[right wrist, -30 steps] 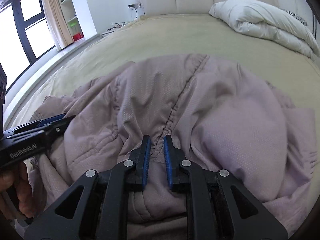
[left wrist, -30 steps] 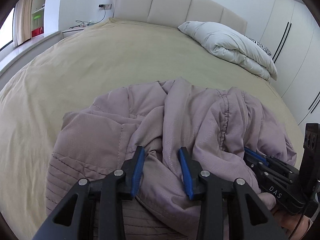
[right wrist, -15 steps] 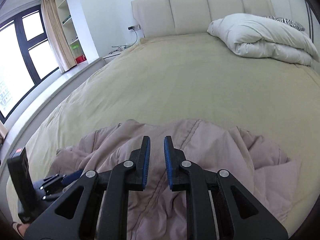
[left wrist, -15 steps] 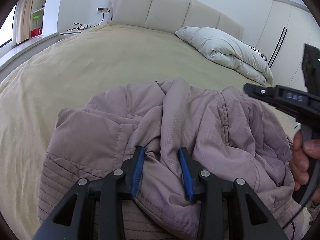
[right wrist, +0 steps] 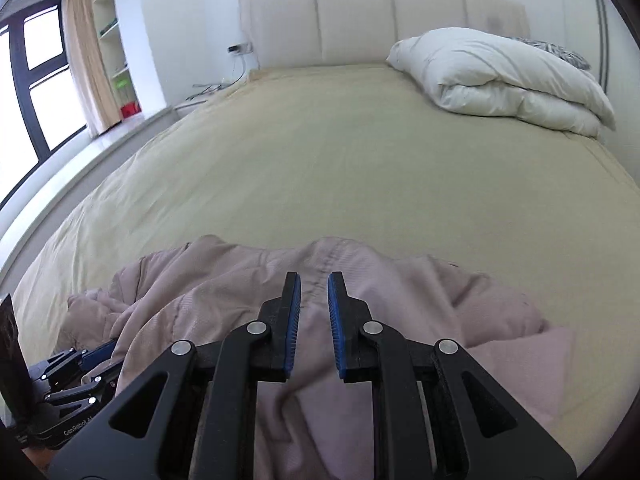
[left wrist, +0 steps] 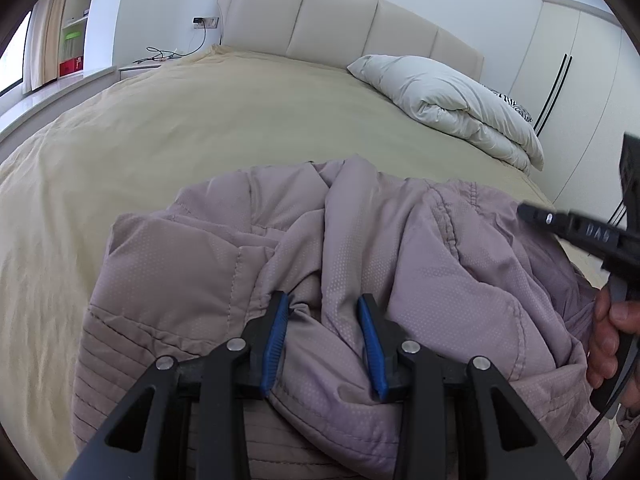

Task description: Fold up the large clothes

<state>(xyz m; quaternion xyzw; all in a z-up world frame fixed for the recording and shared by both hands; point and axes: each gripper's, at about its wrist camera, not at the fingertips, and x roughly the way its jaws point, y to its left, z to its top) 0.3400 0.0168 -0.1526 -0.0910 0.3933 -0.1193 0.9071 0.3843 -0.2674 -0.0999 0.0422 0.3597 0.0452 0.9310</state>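
A mauve padded jacket (left wrist: 400, 240) lies crumpled at the near end of the beige bed (left wrist: 200, 128). My left gripper (left wrist: 324, 300) is low on the jacket, and a thick fold of its fabric fills the space between the blue pads, which press on it. In the right wrist view the same jacket (right wrist: 420, 300) lies below my right gripper (right wrist: 314, 280), which hovers above it with its jaws almost together and nothing between them. The left wrist view shows the right gripper (left wrist: 532, 214) from the side, held by a hand (left wrist: 608, 328).
A folded white duvet (right wrist: 500, 76) lies at the far right of the bed by the padded headboard (right wrist: 380, 20). White wardrobe doors (left wrist: 580, 100) stand to the right. A window ledge (right wrist: 80, 160) and shelves run along the left. Bare beige sheet stretches beyond the jacket.
My right gripper has lifted off the jacket and risen, so its view now takes in most of the bed. The left gripper has kept its hold on the same fold.
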